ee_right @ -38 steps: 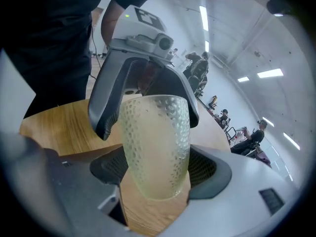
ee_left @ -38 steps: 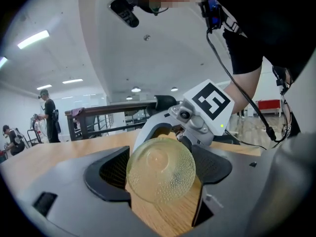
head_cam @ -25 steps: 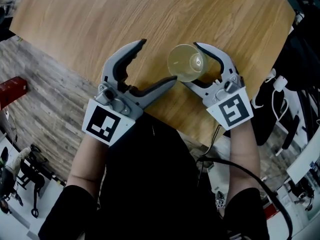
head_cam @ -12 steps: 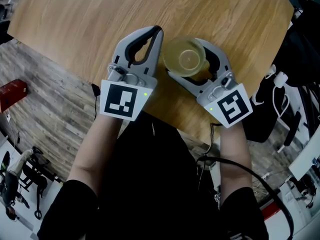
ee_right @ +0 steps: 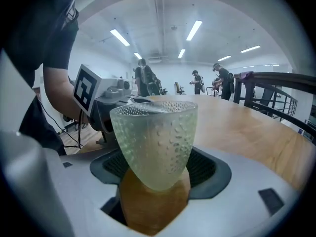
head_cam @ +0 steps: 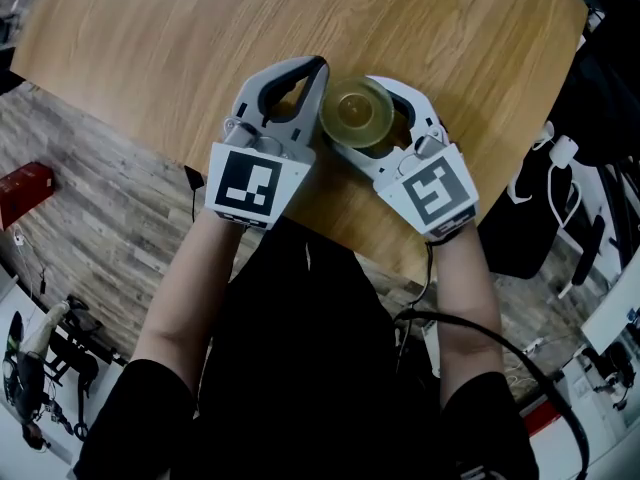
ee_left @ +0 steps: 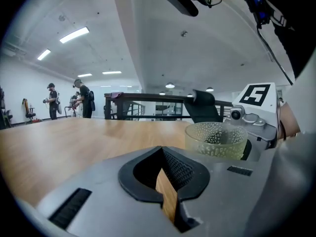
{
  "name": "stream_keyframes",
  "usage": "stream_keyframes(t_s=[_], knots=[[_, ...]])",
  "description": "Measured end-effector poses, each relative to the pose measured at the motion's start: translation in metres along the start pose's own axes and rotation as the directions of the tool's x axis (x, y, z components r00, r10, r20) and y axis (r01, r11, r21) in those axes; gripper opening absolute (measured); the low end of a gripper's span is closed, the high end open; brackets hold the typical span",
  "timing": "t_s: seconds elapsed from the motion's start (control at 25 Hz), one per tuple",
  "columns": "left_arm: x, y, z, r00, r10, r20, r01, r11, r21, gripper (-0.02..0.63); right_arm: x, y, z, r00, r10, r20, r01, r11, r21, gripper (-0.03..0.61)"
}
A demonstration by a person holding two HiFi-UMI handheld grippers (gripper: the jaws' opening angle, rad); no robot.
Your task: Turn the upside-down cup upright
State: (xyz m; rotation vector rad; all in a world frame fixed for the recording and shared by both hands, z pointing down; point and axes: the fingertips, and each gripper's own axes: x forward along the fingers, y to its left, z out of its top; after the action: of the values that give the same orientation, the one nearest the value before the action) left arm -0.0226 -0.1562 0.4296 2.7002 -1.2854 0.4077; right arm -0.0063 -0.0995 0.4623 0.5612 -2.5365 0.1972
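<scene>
A clear yellowish dimpled cup (head_cam: 358,111) stands mouth up between the jaws of my right gripper (head_cam: 362,96), which is shut on it just above the wooden table (head_cam: 200,38). In the right gripper view the cup (ee_right: 155,142) is upright, its narrow base low between the pads of the gripper (ee_right: 157,168). My left gripper (head_cam: 318,66) is shut with nothing in it, its tips right beside the cup's left side. From the left gripper view, the shut jaws (ee_left: 162,152) sit in front, and the cup (ee_left: 216,139) is off to the right.
The table's near edge runs diagonally just under both grippers. Plank floor lies beyond it, with a red object (head_cam: 25,183) at the left. Cables and dark gear (head_cam: 560,198) crowd the right side. Several people stand far across the room (ee_left: 81,98).
The left gripper's jaws went from wide open to shut and moved in beside the cup. The right gripper rolled the tilted cup to mouth up and sank toward the table.
</scene>
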Motion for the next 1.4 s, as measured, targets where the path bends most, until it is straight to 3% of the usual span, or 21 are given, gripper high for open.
stream_keyframes(t_s=[0.4, 0.56, 0.68, 0.8, 0.84, 0.92, 1.0, 1.16, 1.4], knots=[[-0.012, 0.017, -0.002, 1.000, 0.028, 0.001, -0.028, 0.999, -0.021, 0.011, -0.005, -0.002, 0.002, 0.997, -0.017, -0.076, 0.018, 1.000, 0.010, 0.327], [-0.035, 0.025, 0.017, 0.996, 0.073, 0.043, -0.071, 0.995, -0.065, 0.009, -0.027, 0.002, -0.007, 0.992, -0.021, -0.121, 0.033, 0.995, 0.092, 0.327], [-0.064, 0.013, 0.044, 0.992, 0.080, 0.102, -0.073, 0.994, -0.077, 0.009, -0.062, 0.012, 0.003, 0.994, -0.069, -0.081, 0.082, 0.982, 0.171, 0.325], [-0.096, -0.007, 0.076, 0.989, 0.072, 0.131, -0.063, 0.995, -0.075, 0.009, -0.099, 0.025, 0.039, 0.986, -0.166, -0.003, 0.164, 0.969, 0.186, 0.322], [-0.106, -0.014, 0.087, 0.988, 0.071, 0.134, -0.060, 0.995, -0.078, 0.009, -0.113, 0.027, 0.053, 0.975, -0.220, 0.026, 0.211, 0.958, 0.193, 0.272], [-0.122, -0.028, 0.111, 0.988, 0.066, 0.140, -0.053, 0.994, -0.095, 0.009, -0.140, 0.027, 0.082, 0.937, -0.338, 0.084, 0.310, 0.920, 0.241, 0.066], [-0.136, -0.041, 0.138, 0.986, 0.056, 0.158, -0.038, 0.992, -0.118, 0.009, -0.161, 0.031, 0.109, 0.900, -0.419, 0.118, 0.373, 0.882, 0.288, 0.021], [-0.160, -0.066, 0.183, 0.975, 0.040, 0.218, -0.017, 0.994, -0.107, 0.008, -0.187, 0.051, 0.147, 0.834, -0.536, 0.128, 0.482, 0.822, 0.304, 0.012], [-0.194, -0.094, 0.210, 0.979, 0.063, 0.194, -0.047, 0.995, -0.088, 0.008, -0.218, 0.087, 0.179, 0.766, -0.619, 0.171, 0.540, 0.765, 0.350, 0.012]])
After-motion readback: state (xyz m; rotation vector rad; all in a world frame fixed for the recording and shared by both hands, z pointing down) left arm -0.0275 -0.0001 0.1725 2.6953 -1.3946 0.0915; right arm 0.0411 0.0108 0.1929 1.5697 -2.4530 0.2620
